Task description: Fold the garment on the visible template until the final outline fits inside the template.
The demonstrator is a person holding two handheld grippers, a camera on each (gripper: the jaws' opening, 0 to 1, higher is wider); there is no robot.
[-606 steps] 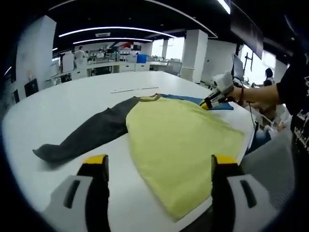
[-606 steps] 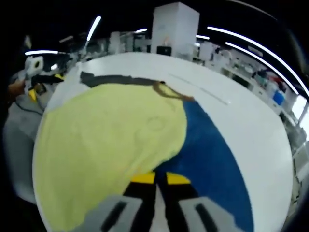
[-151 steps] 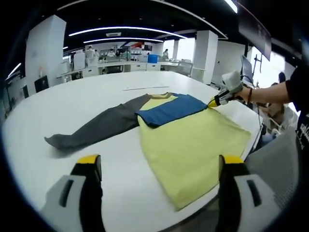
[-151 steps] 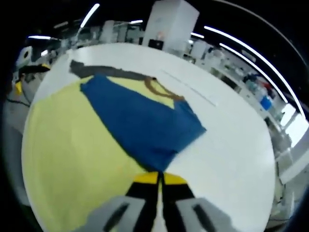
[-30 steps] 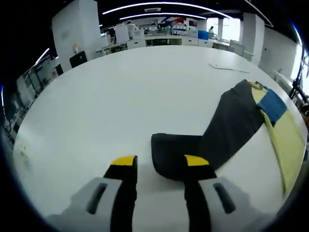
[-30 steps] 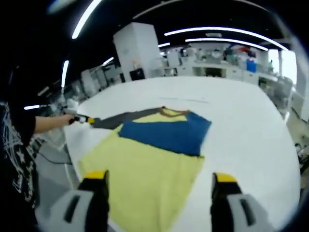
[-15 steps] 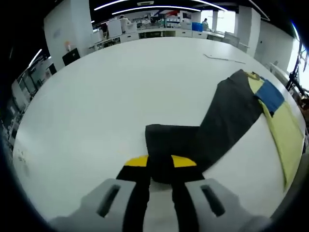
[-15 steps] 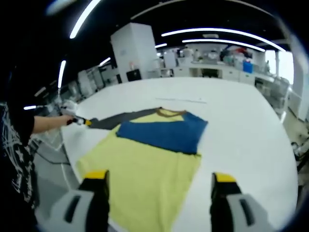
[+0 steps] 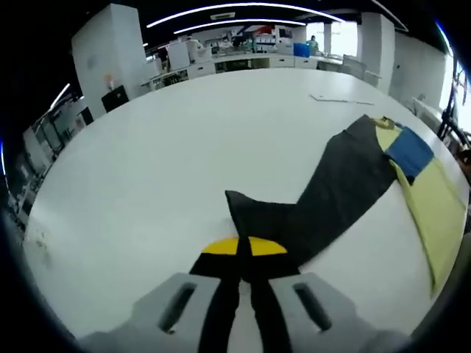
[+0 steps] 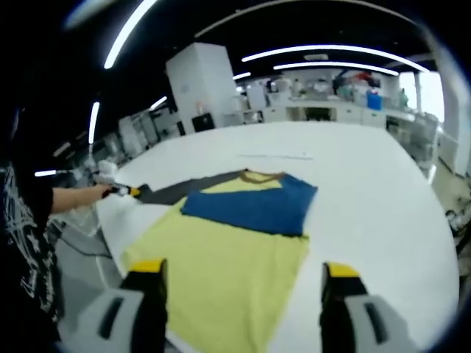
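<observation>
A yellow garment (image 10: 221, 272) lies flat on the white table (image 10: 383, 213), its blue sleeve (image 10: 254, 207) folded across the chest and its dark grey sleeve (image 9: 331, 191) stretched out sideways. In the left gripper view my left gripper (image 9: 244, 250) is shut on the cuff end of the grey sleeve (image 9: 254, 220); the yellow body (image 9: 430, 213) and blue sleeve (image 9: 408, 151) lie at the right edge. In the right gripper view my right gripper (image 10: 241, 271) stands open above the yellow body with nothing between its jaws. The left gripper (image 10: 125, 192) appears small at the far left, at the grey sleeve's (image 10: 184, 190) end.
A thin strip (image 10: 274, 156) lies on the table beyond the collar. A person's hand (image 10: 73, 195) and dark printed shirt (image 10: 26, 250) are at the left of the right gripper view. A white pillar (image 10: 200, 84) and lab benches (image 9: 243, 55) stand behind the table.
My left gripper closed from open onto the grey sleeve's cuff, and the cuff has bunched up slightly. The right gripper stays open over the yellow body.
</observation>
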